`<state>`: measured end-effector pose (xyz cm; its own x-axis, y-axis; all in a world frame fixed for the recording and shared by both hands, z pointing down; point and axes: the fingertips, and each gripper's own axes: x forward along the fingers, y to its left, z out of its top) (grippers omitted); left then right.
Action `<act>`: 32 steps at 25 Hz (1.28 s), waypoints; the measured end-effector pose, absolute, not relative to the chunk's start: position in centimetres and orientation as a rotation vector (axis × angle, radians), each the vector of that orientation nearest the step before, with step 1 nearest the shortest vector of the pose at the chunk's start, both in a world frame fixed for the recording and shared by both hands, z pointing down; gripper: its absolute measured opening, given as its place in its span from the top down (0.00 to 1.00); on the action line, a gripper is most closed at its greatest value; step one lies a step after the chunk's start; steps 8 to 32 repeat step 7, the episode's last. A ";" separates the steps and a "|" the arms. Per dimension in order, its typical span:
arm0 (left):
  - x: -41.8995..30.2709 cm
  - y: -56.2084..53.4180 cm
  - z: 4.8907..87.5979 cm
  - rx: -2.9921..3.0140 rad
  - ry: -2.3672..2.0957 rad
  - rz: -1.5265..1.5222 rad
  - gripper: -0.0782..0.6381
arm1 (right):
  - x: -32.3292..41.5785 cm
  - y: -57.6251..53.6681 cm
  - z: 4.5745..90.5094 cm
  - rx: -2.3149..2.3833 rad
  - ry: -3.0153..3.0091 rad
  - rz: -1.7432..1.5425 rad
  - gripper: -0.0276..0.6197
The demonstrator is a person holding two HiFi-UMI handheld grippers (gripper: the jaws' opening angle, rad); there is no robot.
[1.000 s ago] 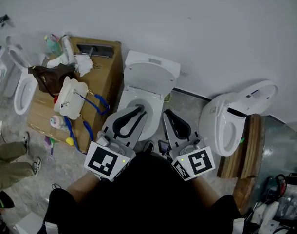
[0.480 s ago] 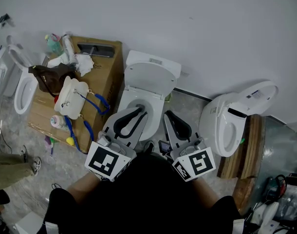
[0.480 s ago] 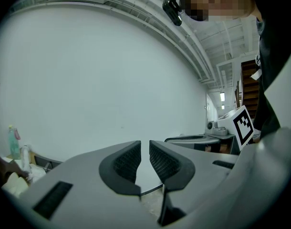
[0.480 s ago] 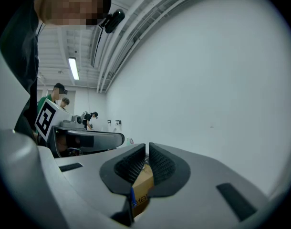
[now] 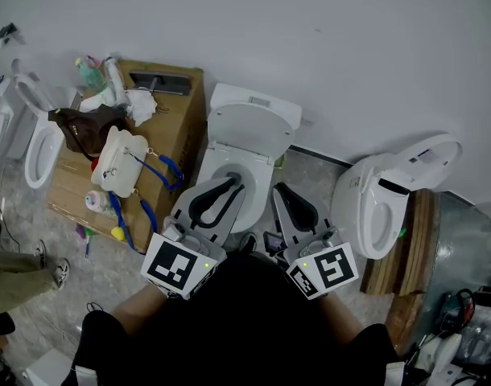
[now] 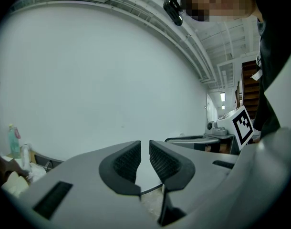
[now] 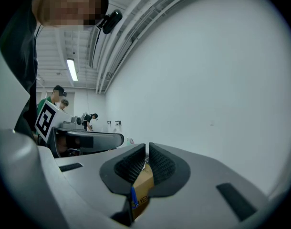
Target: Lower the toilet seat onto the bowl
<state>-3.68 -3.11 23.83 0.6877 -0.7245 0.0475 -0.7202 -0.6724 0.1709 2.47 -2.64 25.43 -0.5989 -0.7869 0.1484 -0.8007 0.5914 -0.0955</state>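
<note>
The toilet seat (image 5: 250, 131) is standing upright just past the left claw (image 5: 228, 186) and right claw (image 5: 282, 192), the 2 gaping slightly, gripping nothing.

I am looking at a white toilet (image 5: 247, 131) against a pale grey wall (image 5: 310, 39). The left gripper (image 5: 232, 183) and the right gripper (image 5: 279, 189) are showing grey shells, black ribbed pads and black-and-white square markers. A brown cardboard box (image 5: 175, 115) is carrying a cream bag (image 5: 121, 161) with blue straps (image 5: 161, 171).

No legible text.
Left gripper (image 5: 232, 185) and right gripper (image 5: 278, 189) cubes carry only square patterns; blue print on the cardboard box (image 7: 144, 182), at 6 o'clock, is unreadable.
</note>
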 end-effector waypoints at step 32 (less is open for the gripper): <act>-4.2 -3.3 24.4 2.719 -1.162 -0.029 0.80 | 2.2 -3.0 25.7 1.372 -2.712 0.244 0.89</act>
